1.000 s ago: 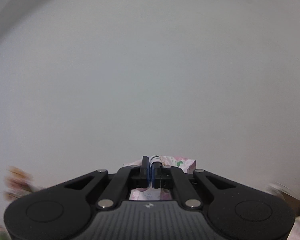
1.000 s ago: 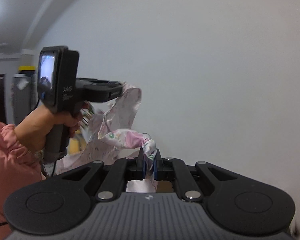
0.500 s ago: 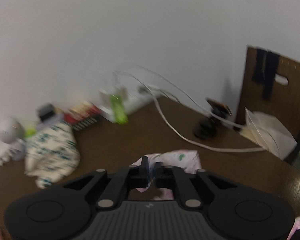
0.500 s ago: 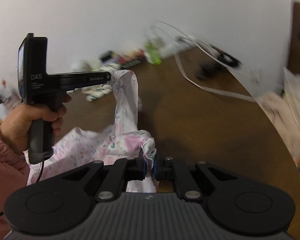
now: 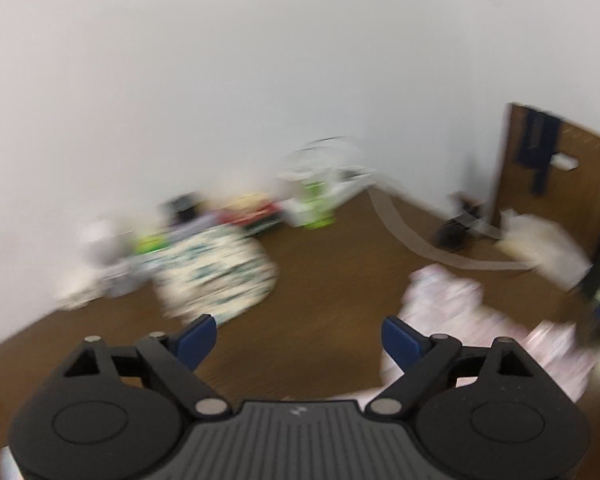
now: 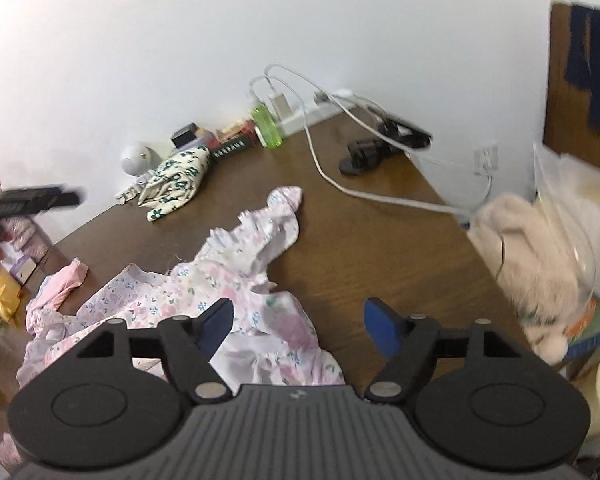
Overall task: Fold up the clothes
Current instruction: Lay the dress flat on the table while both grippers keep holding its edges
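A pink floral garment (image 6: pixel 236 280) lies crumpled on the brown table (image 6: pixel 360 240), one end reaching toward the far side. My right gripper (image 6: pixel 298 322) is open and empty, just above the garment's near part. My left gripper (image 5: pixel 298 334) is open and empty above the table; the garment shows blurred at its right (image 5: pixel 452 300). In the right wrist view the left gripper (image 6: pixel 32 200) hangs at the far left, away from the garment. A white garment with green flowers (image 6: pixel 176 178) lies folded at the back left.
Along the wall stand a green bottle (image 6: pixel 266 126), small boxes (image 6: pixel 232 146), a white ball (image 6: pixel 134 158) and a power strip with white cables (image 6: pixel 332 176). A black stand (image 6: pixel 364 154) sits at the back right. A fluffy cream item (image 6: pixel 532 264) lies off the right edge.
Both grippers have opened and let the pink garment drop onto the table. The left gripper has pulled away to the left.
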